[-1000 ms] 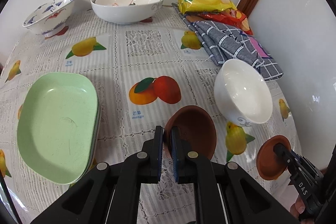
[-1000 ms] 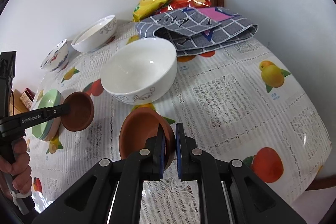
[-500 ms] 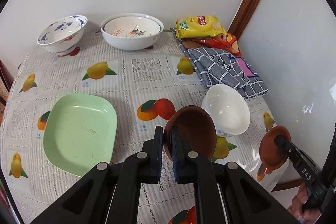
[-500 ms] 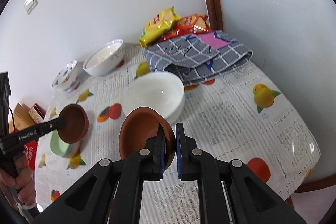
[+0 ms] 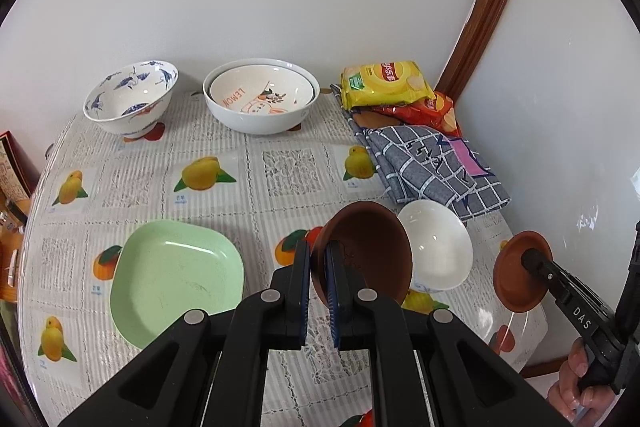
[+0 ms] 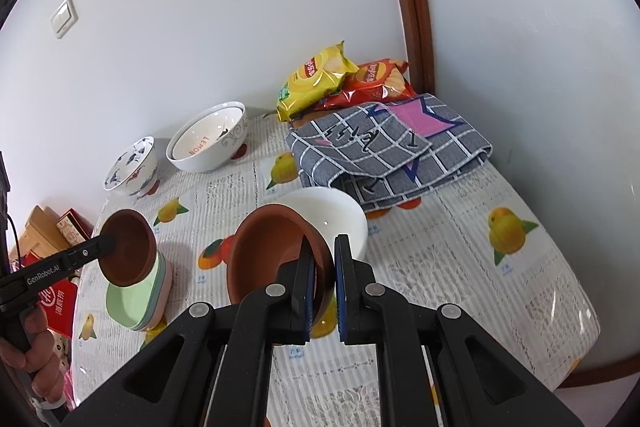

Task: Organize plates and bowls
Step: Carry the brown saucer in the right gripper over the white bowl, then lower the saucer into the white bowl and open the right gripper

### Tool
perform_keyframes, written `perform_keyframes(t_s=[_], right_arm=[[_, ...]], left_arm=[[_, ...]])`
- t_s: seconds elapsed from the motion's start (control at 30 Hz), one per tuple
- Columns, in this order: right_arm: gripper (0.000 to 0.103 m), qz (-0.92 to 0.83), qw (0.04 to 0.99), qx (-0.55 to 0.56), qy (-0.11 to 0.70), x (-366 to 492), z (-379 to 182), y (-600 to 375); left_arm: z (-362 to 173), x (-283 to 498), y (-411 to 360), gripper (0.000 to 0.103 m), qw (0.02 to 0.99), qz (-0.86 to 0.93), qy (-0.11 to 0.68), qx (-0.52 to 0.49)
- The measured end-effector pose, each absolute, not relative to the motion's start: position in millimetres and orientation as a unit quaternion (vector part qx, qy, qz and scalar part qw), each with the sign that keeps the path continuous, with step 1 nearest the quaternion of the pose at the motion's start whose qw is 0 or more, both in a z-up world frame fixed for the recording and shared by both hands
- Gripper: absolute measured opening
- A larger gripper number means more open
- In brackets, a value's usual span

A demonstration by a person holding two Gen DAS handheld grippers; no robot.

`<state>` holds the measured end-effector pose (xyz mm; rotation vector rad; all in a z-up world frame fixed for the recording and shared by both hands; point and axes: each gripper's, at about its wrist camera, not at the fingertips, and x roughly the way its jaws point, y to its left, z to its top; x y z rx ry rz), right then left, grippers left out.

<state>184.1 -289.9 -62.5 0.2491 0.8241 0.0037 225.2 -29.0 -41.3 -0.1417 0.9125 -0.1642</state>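
Note:
My left gripper (image 5: 318,267) is shut on the rim of a dark brown bowl (image 5: 372,251), held tilted above the table. In the right wrist view that same bowl (image 6: 128,247) hangs over a stack of green plates (image 6: 136,299). My right gripper (image 6: 324,267) is shut on the rim of a terracotta bowl (image 6: 272,251), also lifted; the left wrist view shows this bowl (image 5: 516,275) at the far right. A plain white bowl (image 5: 436,247) stands on the table between the two. The green plate (image 5: 176,279) lies at the front left.
At the back stand a blue-and-white bowl (image 5: 130,103) and a large white bowl (image 5: 260,119) with a smaller one nested inside. Chip bags (image 5: 384,83) and a folded grey checked cloth (image 5: 432,163) fill the back right corner. Boxes (image 6: 60,227) sit beyond the left edge.
Both grippers have risen with their brown bowls, which were near the tablecloth a second ago. The table and dishes now look farther below.

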Motion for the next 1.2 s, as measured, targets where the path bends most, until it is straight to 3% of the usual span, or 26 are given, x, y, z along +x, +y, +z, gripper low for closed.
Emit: perform_keyframes(t_s=[1.2], right_arm=[[0.009, 0.000, 0.874, 0.098, 0.475, 268, -146, -284]], left_arm=[[-93, 289, -68, 0.008, 0.891, -0.090, 0.445, -0.017]])
